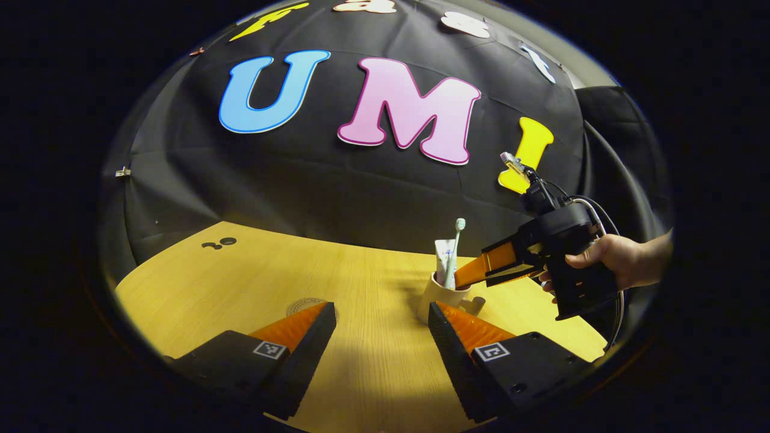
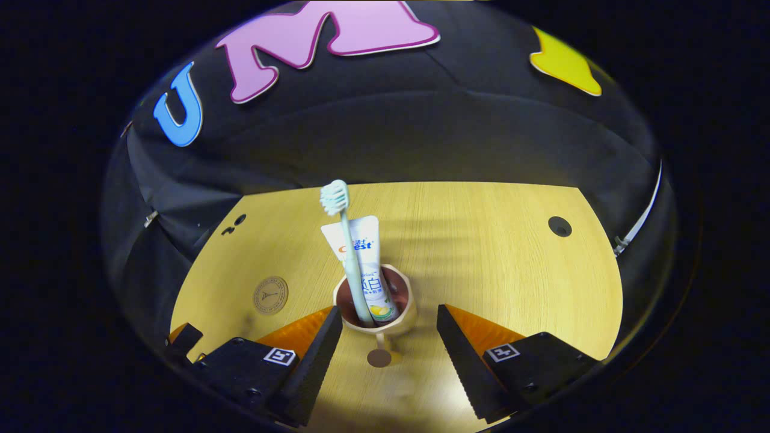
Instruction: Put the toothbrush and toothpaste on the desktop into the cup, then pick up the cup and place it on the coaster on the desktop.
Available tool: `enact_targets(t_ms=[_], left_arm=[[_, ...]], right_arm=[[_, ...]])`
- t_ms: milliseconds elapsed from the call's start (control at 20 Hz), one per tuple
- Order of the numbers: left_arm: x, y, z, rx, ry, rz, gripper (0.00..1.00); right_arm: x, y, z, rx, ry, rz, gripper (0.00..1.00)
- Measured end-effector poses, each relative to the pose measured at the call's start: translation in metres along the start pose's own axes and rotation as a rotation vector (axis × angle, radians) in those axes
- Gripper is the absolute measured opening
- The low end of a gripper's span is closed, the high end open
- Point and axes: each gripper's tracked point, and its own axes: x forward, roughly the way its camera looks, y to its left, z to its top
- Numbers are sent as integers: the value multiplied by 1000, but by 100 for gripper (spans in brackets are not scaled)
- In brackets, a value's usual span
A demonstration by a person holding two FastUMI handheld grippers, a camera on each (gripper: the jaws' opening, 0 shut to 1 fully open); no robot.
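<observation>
Right gripper view: the right hand-held gripper (image 2: 389,328), fingers apart, flanks the cup (image 2: 401,322) on the worktop (image 2: 493,252), holding toothbrush (image 2: 346,240) and toothpaste (image 2: 368,252); rigid, likely top-heavy, best gripped across its body.

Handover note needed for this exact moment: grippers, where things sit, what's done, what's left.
Left gripper: open, holding nothing, low over the wooden desktop with the cup off to its right.
Right gripper: open, fingers either side of the cup's handle, not gripping.
Beige ceramic cup: upright on the desktop. The pale green toothbrush and white toothpaste tube both stand inside it.
Round brown coaster: bare, to the cup's left in the right gripper view, apart from it.
Done: both items in the cup.
Left: grip the cup, lift it, set it on the coaster.
</observation>
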Motion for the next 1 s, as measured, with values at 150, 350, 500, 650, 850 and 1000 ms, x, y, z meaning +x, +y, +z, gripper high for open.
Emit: enact_targets(t_ms=[150, 350, 500, 650, 850, 1000], left_arm=[[-7, 10, 7, -11, 9, 28, 98], [-17, 21, 12, -24, 18, 64, 98], [-27, 33, 10, -32, 39, 97, 98], [-43, 42, 4, -47, 58, 123, 98], [-58, 50, -11, -74, 95, 144, 98], [-65, 54, -18, -71, 111, 149, 98]], right_arm=[[8, 6, -10, -38, 84, 3, 98], [15, 8, -22, -101, 172, -6, 98], [27, 11, -38, -77, 259, -7, 98], [41, 7, -48, -111, 304, -31, 98], [52, 4, -61, -158, 354, -51, 98], [56, 4, -67, -148, 385, -51, 97]])
